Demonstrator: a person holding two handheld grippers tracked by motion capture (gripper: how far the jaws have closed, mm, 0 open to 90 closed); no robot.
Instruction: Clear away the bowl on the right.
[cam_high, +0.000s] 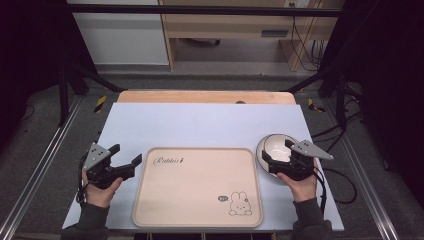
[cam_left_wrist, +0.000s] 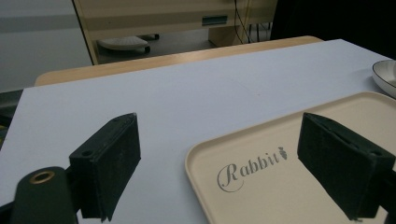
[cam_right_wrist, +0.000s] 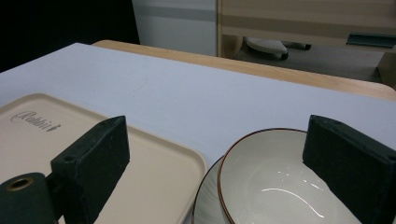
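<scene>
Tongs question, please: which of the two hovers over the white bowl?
The right tongs, open above the brown-rimmed white bowl; the left tongs sit beside the beige tray.

One tray (cam_high: 198, 187), one bowl (cam_high: 274, 149), one saucer (cam_right_wrist: 205, 205).

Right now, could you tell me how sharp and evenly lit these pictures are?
High view: mat evenly lit, surroundings dark, image soft. Left gripper view: tray lettering readable, near jaws slightly blurred. Right gripper view: a bright glare streak inside the bowl.
</scene>
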